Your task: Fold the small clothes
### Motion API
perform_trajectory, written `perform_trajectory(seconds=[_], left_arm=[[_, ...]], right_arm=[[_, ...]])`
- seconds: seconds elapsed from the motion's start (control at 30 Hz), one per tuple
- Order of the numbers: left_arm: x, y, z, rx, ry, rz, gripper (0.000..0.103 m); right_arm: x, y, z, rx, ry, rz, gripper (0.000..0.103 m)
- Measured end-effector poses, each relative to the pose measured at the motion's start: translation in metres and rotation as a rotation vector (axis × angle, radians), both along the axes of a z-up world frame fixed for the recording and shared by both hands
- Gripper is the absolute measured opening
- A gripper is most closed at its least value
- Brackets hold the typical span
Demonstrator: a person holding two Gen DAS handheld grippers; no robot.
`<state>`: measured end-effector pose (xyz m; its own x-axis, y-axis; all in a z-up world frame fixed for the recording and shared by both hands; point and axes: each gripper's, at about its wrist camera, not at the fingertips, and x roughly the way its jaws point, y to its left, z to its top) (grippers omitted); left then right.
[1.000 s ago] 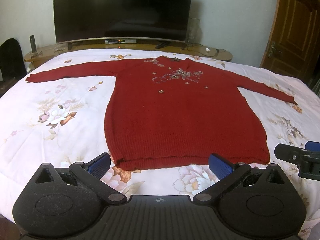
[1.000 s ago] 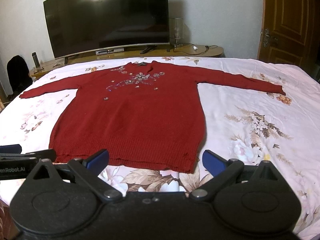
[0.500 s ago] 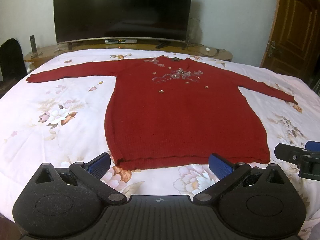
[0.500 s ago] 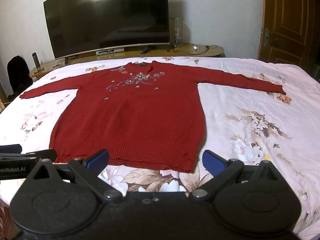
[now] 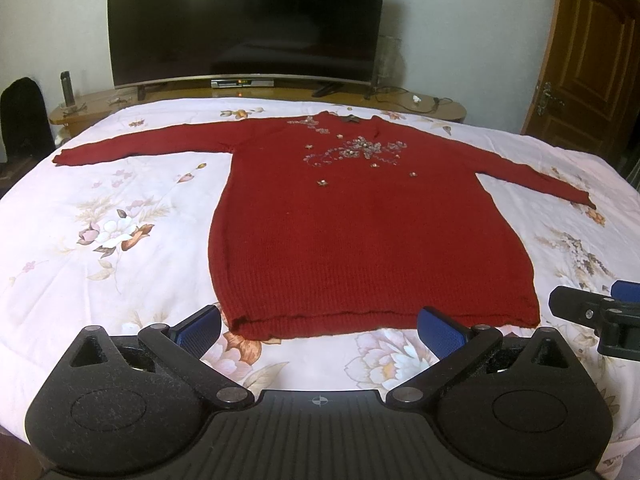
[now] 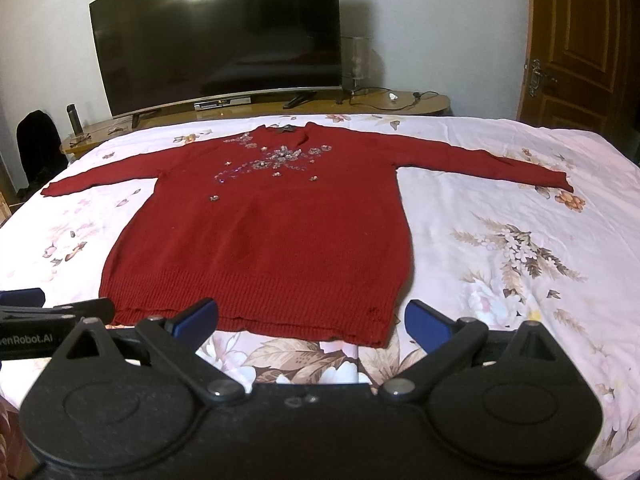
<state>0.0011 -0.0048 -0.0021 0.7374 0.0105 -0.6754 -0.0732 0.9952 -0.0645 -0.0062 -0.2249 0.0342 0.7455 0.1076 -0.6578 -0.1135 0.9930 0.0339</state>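
1. Nothing had moved since the earlier frames; both tongs hovered as before.
2. On the floral bedspread [image 5: 120, 240], the red sweater [image 5: 360, 232] lay flat, long axis running away from the tongs, collar far, hem nearest.
3. Left gripper [image 5: 318, 326] faced the hem's left corner, right gripper [image 6: 310, 318] its right corner; each equally near, both released, holding nothing.

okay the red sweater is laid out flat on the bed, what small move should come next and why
Probably ease both open grippers forward to the hem of the red knitted sweater. The left gripper and right gripper sit at the near edge holding nothing, and the sweater lies flat with sleeves spread, unfolded.
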Motion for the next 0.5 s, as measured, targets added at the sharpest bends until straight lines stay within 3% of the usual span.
perform_trajectory(seconds=[0.5], left_arm=[[-0.0021, 0.0019, 0.0011, 0.003, 0.001, -0.001, 0.103]], right_arm=[[-0.0001, 0.0003, -0.0013, 0.004, -0.001, 0.001, 0.100]])
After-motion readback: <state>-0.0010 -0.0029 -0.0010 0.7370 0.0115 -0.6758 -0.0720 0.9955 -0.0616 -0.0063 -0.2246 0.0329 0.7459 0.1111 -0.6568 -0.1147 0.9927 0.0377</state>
